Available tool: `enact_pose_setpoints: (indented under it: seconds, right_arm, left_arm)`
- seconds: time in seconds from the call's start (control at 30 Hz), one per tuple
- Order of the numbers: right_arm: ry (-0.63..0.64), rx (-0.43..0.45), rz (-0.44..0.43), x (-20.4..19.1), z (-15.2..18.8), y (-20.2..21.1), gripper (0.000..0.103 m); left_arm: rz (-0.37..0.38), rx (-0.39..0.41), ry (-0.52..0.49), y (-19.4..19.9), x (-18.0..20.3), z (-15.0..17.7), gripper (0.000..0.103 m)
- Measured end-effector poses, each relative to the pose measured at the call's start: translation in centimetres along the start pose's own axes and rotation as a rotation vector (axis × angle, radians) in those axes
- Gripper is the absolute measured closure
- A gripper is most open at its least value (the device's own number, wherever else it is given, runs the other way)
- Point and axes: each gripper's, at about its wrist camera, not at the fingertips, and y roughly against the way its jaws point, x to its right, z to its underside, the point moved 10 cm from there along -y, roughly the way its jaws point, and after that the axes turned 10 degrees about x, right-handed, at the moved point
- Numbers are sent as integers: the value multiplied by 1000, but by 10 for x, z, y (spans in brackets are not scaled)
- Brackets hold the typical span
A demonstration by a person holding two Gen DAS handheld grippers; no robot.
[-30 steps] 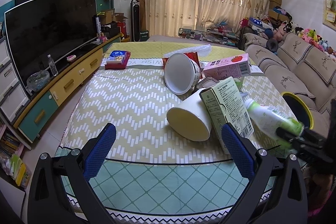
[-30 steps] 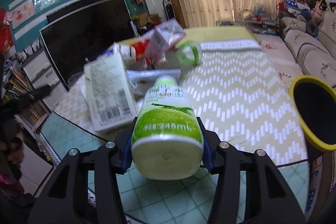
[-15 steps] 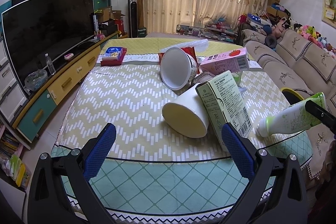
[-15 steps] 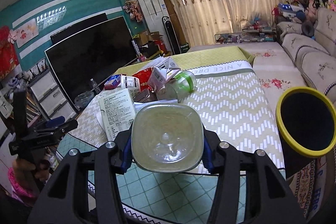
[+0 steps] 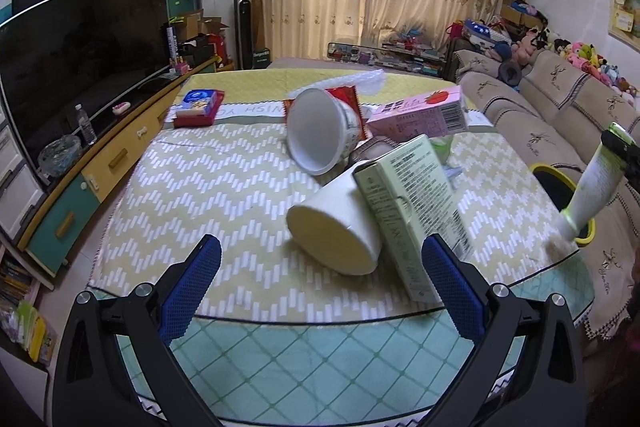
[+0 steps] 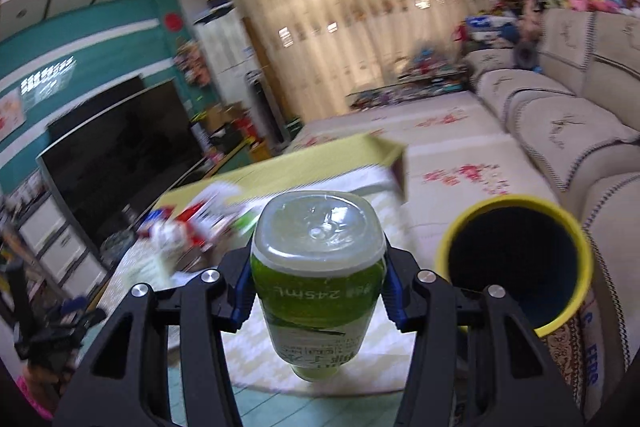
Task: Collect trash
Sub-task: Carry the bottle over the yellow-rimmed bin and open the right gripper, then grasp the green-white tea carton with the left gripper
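My right gripper (image 6: 318,287) is shut on a green-and-white plastic bottle (image 6: 318,279), held upside down with its base toward the camera. In the left wrist view the bottle (image 5: 588,183) hangs neck down above the yellow-rimmed bin (image 5: 538,169) at the table's right edge. The bin (image 6: 514,265) shows dark inside, just right of the bottle. My left gripper (image 5: 320,291) is open and empty above the table's near edge, in front of a white paper cup (image 5: 336,231) lying on its side and a pale green carton (image 5: 412,211).
Farther on the table (image 5: 208,179) lie a white tub (image 5: 320,131), a pink carton (image 5: 420,113), a red wrapper and a red-blue box (image 5: 198,107). A TV and cabinet stand to the left, a sofa (image 5: 560,123) to the right.
My right gripper has lifted the bottle off the table, swung it right and tipped it neck down over the bin. The left gripper has stayed open and nearly still.
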Motion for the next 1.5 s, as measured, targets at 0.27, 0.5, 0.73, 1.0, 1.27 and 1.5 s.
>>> enact_pose_setpoints:
  seconds: [0.27, 0.5, 0.73, 1.0, 1.27, 1.5]
  right_arm:
    - [-17, 85, 349, 136, -33, -28, 54]
    - [-62, -108, 466, 213, 25, -83, 54]
    - [-27, -212, 555, 234, 75, -106, 54]
    - [-21, -249, 549, 231, 92, -112, 53]
    - [-4, -223, 542, 220, 84, -105, 53]
    - [-19, -220, 540, 220, 82, -101, 52]
  left_arm:
    - [49, 6, -31, -16, 28, -11, 4]
    - [102, -23, -45, -37, 59, -13, 4]
    - [114, -42, -70, -55, 73, -13, 4]
    - [104, -65, -39, -74, 62, -18, 4]
    - [124, -98, -44, -95, 59, -19, 4]
    - [146, -79, -85, -94, 70, -22, 20]
